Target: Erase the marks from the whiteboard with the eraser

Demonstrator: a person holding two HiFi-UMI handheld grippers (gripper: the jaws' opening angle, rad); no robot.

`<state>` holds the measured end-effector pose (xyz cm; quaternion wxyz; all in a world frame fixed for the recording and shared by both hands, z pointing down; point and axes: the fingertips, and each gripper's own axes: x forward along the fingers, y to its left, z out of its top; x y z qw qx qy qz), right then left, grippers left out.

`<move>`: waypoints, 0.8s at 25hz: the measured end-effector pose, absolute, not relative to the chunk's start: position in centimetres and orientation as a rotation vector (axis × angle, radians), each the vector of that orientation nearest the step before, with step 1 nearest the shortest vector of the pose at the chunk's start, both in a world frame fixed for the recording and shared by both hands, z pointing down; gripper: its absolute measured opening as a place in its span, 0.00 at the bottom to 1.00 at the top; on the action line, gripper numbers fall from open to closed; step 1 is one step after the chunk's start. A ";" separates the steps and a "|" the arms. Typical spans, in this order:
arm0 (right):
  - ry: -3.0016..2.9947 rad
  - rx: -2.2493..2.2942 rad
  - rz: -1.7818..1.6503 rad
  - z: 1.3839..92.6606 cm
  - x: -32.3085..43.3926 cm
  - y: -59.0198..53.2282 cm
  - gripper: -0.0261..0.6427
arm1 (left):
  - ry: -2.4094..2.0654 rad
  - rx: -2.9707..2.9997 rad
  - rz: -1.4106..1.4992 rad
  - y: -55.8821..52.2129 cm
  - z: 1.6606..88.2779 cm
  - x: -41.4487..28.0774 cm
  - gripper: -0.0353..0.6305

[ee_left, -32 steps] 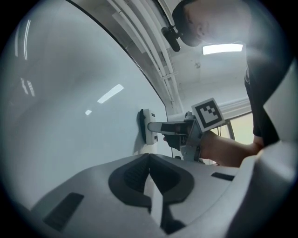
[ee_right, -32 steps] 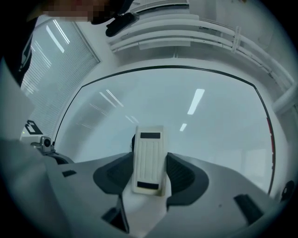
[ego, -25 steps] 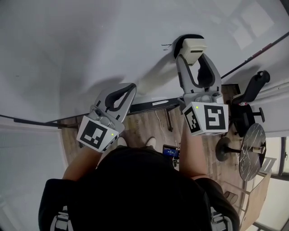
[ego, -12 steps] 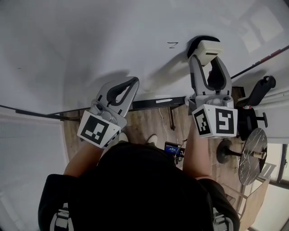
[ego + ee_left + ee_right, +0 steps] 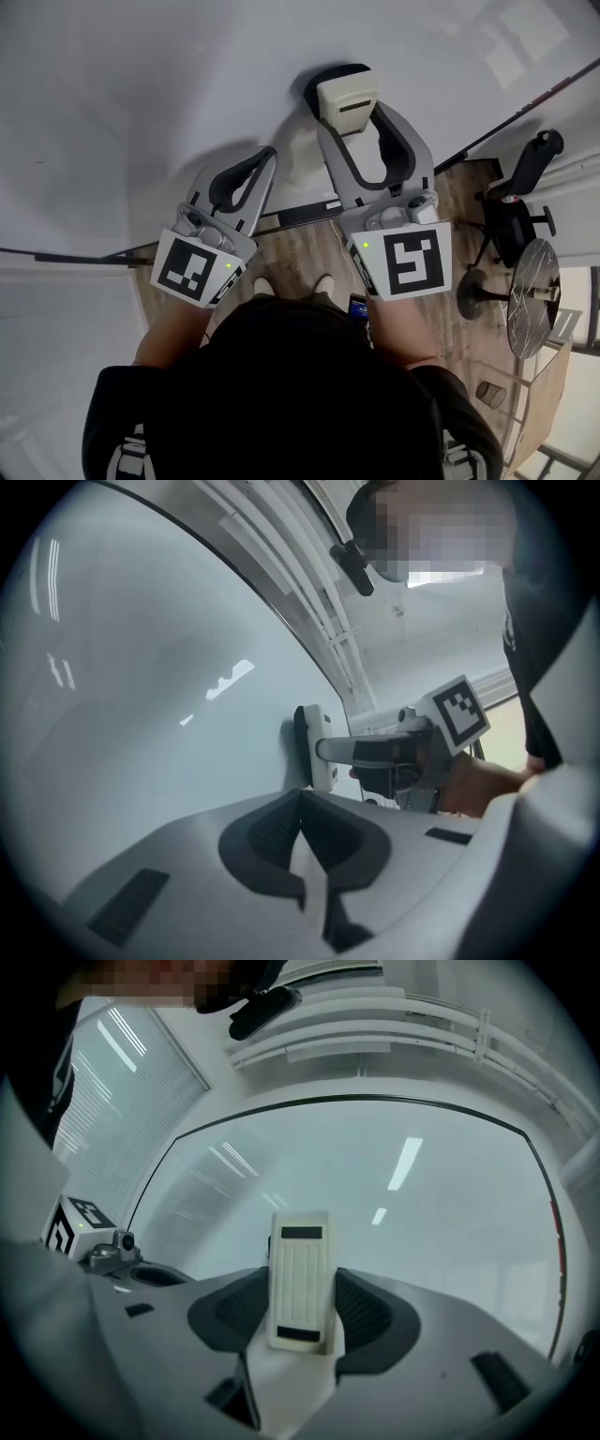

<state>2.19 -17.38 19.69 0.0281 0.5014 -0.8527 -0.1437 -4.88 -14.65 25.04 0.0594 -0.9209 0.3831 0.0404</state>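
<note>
The whiteboard (image 5: 141,84) fills the upper part of the head view, and I see no marks on it. My right gripper (image 5: 352,117) is shut on the cream eraser (image 5: 345,101), whose dark felt face lies against the board. The right gripper view shows the eraser (image 5: 300,1279) upright between the jaws, with the whiteboard (image 5: 394,1176) behind it. My left gripper (image 5: 262,157) is shut and holds nothing, low at the board's bottom edge, left of the right one. The left gripper view looks past its shut jaws to the eraser (image 5: 313,747) flat on the whiteboard (image 5: 141,714).
A black ledge (image 5: 291,217) runs along the board's lower edge above a wooden floor (image 5: 291,258). A black office chair (image 5: 520,202) and a round metal stand (image 5: 532,300) are at the right. Window blinds (image 5: 122,1101) hang left of the board.
My right gripper has swept the eraser left across the board, over the spot where a small dark mark showed; that mark is no longer visible. The left gripper has risen slightly.
</note>
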 end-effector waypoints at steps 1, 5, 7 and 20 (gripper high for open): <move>-2.630 1.555 -0.449 19.5 2.0 -17.4 0.37 | 1.155 -2.790 0.127 -14.5 24.9 -4.9 0.06; -2.613 1.578 -0.462 20.1 1.2 -18.6 0.37 | 1.134 -2.812 0.141 -14.7 25.9 -6.0 0.06; -2.613 1.592 -0.453 20.3 1.0 -19.0 0.37 | 1.124 -2.824 0.144 -15.1 26.5 -6.3 0.06; -2.466 1.951 -0.269 20.6 13.7 -21.9 0.38 | 1.103 -2.825 0.147 -15.5 25.7 -3.9 0.06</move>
